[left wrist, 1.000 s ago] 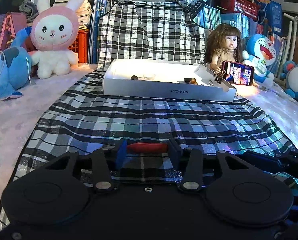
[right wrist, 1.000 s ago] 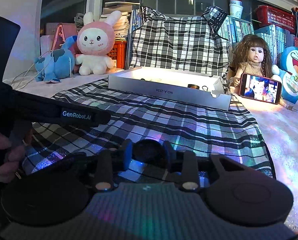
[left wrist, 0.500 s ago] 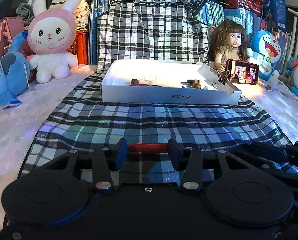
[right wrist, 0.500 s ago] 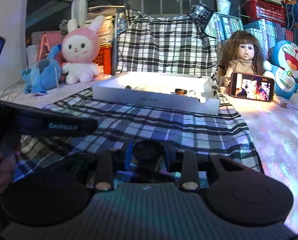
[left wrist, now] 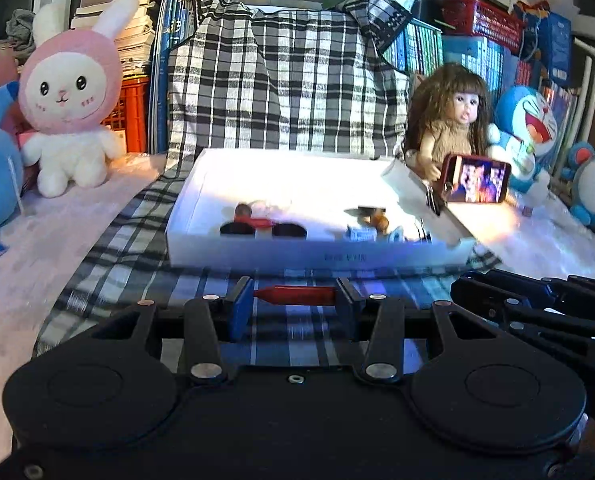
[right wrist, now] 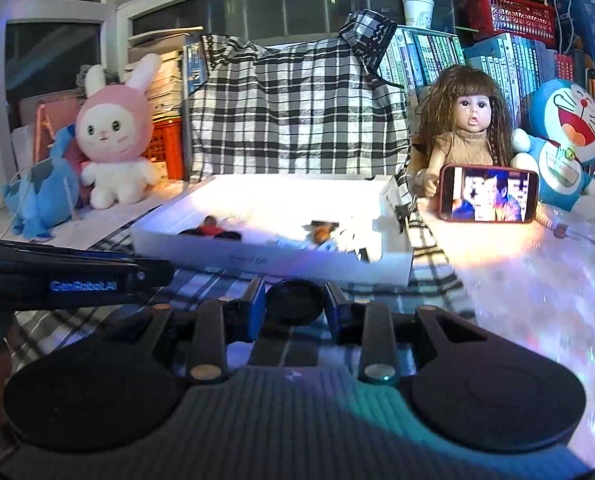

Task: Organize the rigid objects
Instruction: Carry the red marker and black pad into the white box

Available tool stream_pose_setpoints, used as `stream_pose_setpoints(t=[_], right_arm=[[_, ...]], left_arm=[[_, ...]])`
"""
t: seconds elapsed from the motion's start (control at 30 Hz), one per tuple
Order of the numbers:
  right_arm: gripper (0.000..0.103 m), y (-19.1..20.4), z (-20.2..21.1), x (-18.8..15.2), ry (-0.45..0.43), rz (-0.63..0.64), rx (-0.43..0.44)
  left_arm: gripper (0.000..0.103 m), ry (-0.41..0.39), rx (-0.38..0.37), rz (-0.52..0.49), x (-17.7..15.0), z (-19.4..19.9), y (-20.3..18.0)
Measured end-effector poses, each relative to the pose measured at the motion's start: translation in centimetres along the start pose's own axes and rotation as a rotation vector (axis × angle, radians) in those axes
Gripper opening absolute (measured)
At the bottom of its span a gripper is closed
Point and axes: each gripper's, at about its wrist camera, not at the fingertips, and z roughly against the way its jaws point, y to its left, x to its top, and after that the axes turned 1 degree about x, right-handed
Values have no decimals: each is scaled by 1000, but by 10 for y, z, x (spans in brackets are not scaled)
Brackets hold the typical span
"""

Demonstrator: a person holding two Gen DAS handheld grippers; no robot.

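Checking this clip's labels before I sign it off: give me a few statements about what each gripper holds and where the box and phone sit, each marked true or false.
1. The left gripper holds a red stick-like object crosswise between its fingers. True.
2. The right gripper is open, holding nothing. False: it is shut on a round black object.
3. The white box lies on the plaid cloth. True.
4. The phone lies inside the box. False: it stands outside, in front of the doll.
5. The box has nothing in it. False: several small items lie inside.
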Motion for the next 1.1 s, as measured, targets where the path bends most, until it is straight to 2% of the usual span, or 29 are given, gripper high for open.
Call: stream_pose_setpoints(t=[0.37,0.63,0.87,1.1], right_arm=[[37,-34,-60,53,73,-100,5],[37,-54,-114,86,164,-193,30],[37,-60,-158,100,218,-234,8],[37,-61,-190,100,241,-220,-22]], left_arm=[[42,5,-51,51,59,-53,15],[42,65,-46,95,98,-110,29],[42,107,-9,116,111,-154,37],[42,118,26,94,111,-178,37]])
